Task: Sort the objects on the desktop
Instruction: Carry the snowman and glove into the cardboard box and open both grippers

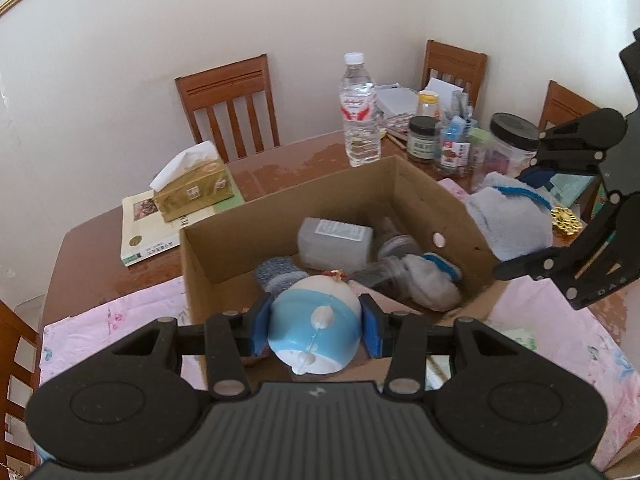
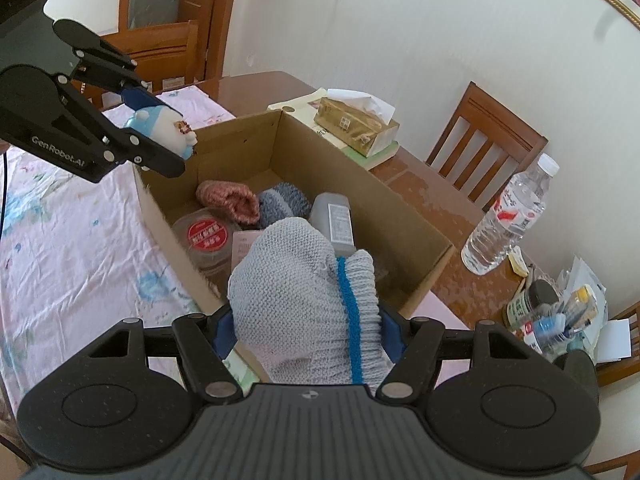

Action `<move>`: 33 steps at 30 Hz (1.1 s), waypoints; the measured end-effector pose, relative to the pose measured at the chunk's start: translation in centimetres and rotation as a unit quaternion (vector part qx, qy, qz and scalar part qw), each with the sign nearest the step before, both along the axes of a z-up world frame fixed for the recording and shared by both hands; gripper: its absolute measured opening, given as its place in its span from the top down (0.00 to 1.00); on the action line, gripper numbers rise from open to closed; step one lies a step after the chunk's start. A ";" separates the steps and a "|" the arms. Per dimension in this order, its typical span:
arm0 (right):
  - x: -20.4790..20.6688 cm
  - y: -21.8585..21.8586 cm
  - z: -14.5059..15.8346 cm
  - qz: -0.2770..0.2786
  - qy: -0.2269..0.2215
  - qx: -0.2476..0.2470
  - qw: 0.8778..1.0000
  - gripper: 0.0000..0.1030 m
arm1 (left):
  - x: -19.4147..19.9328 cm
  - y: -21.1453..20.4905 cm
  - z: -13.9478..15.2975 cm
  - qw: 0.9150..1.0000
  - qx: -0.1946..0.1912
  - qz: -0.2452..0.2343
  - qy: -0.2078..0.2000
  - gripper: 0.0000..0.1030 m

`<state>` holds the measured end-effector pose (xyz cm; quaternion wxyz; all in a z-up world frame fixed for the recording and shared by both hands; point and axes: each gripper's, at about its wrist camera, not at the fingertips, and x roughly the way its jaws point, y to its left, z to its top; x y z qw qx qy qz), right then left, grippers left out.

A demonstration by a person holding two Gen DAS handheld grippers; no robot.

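Observation:
My left gripper [image 1: 316, 326] is shut on a blue-and-white toy figure [image 1: 314, 328], held above the near wall of an open cardboard box [image 1: 400, 184]. The same toy figure [image 2: 160, 128] shows in the right wrist view, over the box's [image 2: 360, 176] left corner, between the left gripper's fingers [image 2: 136, 96]. My right gripper [image 2: 308, 332] is shut on a grey knitted glove with a blue stripe [image 2: 304, 304], at the box's near edge. That glove [image 1: 508, 216] hangs just right of the box. Inside lie a grey bottle [image 1: 334, 242], another glove [image 1: 432, 280], a pink knit [image 2: 230, 198] and a red-lidded jar [image 2: 206, 236].
A water bottle [image 1: 359, 112], several jars [image 1: 422, 138] and papers stand behind the box. A tissue box [image 1: 194, 190] lies on a book [image 1: 148, 228] at the left. Wooden chairs [image 1: 228, 104] ring the table, and a pink floral cloth [image 2: 76, 240] covers its near part.

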<state>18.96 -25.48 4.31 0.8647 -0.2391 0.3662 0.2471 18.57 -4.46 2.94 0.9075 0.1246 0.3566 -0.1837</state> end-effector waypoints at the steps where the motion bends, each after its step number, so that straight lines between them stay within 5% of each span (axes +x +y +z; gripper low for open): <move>1: 0.3 0.2 0.0 -0.001 0.000 0.000 1.000 0.30 | 0.2 0.2 -0.2 1.000 0.000 0.002 0.003 0.57; 11: 1.5 1.3 -0.4 -0.009 0.004 0.015 1.000 0.19 | 2.1 1.7 -1.3 1.000 0.001 0.009 0.015 0.55; 16: 1.2 1.0 -0.6 -0.027 0.008 0.012 1.000 0.19 | 2.5 2.0 -1.9 1.000 0.019 0.020 0.014 0.25; 25: -0.7 -0.5 -1.1 -0.057 0.015 0.027 0.998 0.11 | 1.0 2.1 -2.0 0.999 0.014 0.025 0.021 0.12; 33: -3.1 -1.8 -1.6 -0.071 0.016 0.041 0.997 0.03 | -1.8 1.0 -1.5 0.999 0.017 0.027 0.026 0.11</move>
